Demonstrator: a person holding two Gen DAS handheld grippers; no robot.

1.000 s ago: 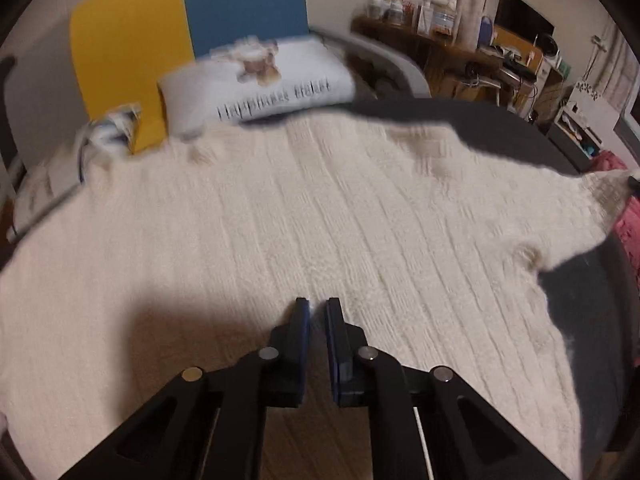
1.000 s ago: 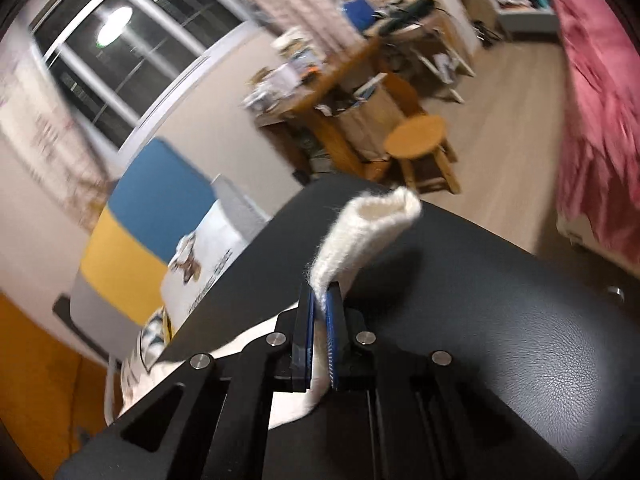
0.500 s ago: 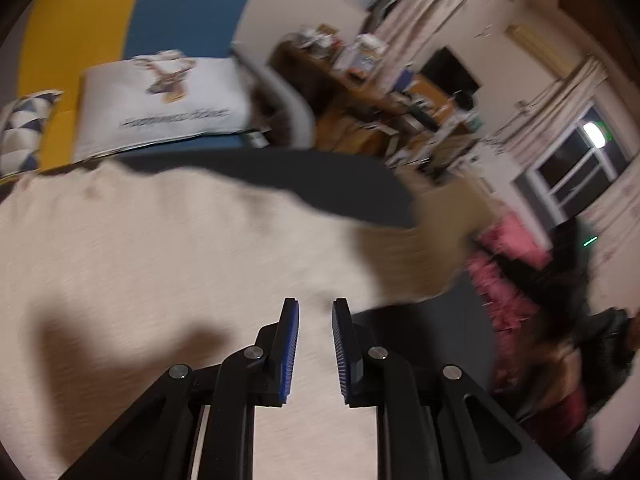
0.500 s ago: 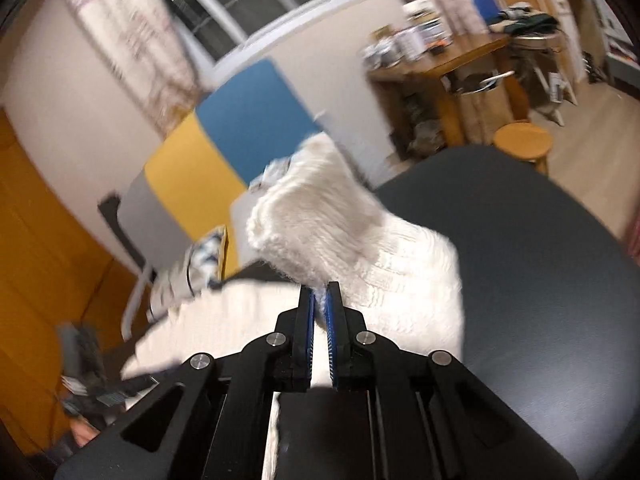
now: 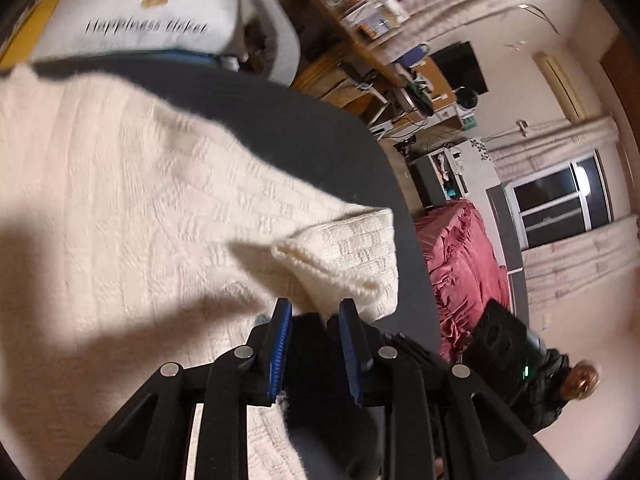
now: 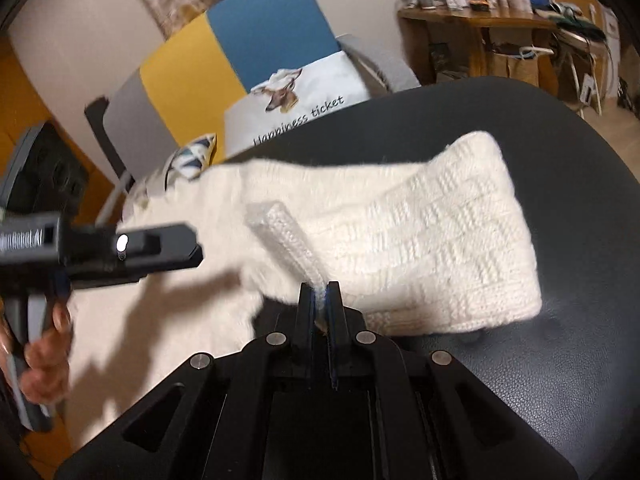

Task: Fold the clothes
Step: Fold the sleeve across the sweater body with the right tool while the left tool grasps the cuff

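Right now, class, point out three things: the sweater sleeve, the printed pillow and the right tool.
sweater sleeve (image 6: 440,240), right wrist view, knit surface of the folded-over sleeve.
printed pillow (image 6: 320,92), right wrist view, white face above the lettering.
right tool (image 6: 319,294), right wrist view, between its fingertips.

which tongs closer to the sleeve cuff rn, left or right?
Right. The right tongs are shut on the cuff of the sweater, folding it inward. The left tongs hang open just short of it, jaws having just been opening, nothing gripped.

Cream textured-knit sweater flat on dark table, one sleeve folded over its body.
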